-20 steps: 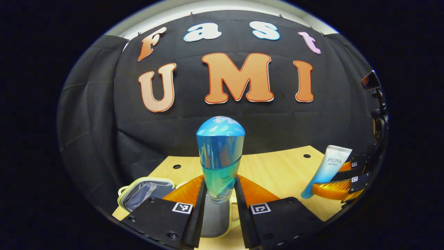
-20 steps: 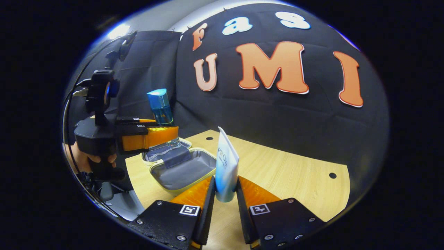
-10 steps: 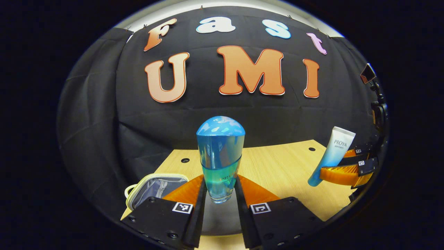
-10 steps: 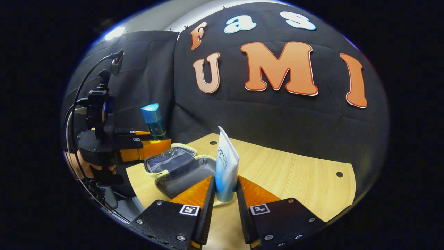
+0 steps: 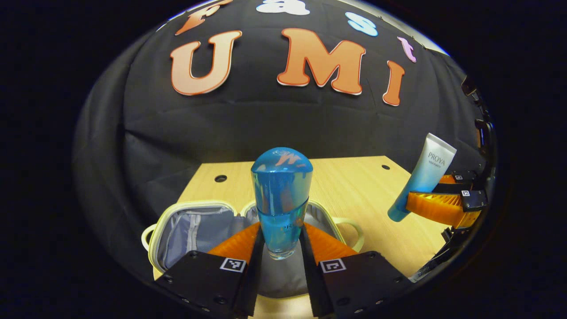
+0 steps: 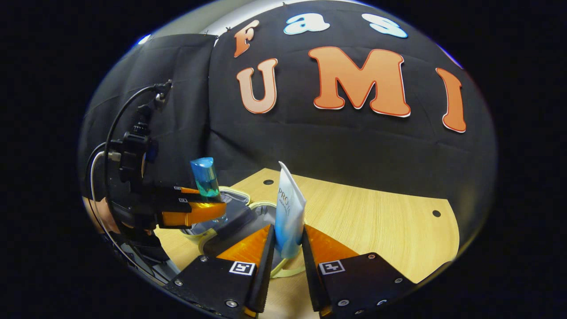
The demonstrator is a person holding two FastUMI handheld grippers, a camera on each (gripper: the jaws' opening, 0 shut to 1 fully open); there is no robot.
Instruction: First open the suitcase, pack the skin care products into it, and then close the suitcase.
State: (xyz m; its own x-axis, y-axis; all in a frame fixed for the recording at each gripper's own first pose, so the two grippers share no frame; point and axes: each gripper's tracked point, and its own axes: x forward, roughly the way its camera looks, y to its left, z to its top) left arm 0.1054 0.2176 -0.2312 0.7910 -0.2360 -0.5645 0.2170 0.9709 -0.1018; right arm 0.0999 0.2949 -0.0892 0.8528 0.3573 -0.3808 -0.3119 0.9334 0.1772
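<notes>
Two grippers up over the wooden table (image 5: 354, 195), each clamped on a skin care product. Left gripper (image 5: 281, 248): both orange fingers pressed on the lower body of a blue bottle (image 5: 281, 199), held upright, rounded cap on top, glass base hanging just above the open suitcase (image 5: 195, 226). Suitcase lying flat at the near left of the table, cream rim, grey lining, a handle loop on each outer side, both halves spread open, nothing seen inside. In the right gripper view, same bottle (image 6: 205, 177) seen at the left, gripped by the left gripper (image 6: 195, 212) with a hand (image 6: 104, 217) behind it, over the suitcase (image 6: 248, 217). Right gripper (image 6: 287, 248): fingers closed on the lower end of a white-to-blue tube (image 6: 289, 212), crimped end up, standing roughly upright above the suitcase's near right rim. In the left gripper view, tube (image 5: 423, 175) tilted at the far right, held in the right gripper (image 5: 438, 206), clear of the table.
</notes>
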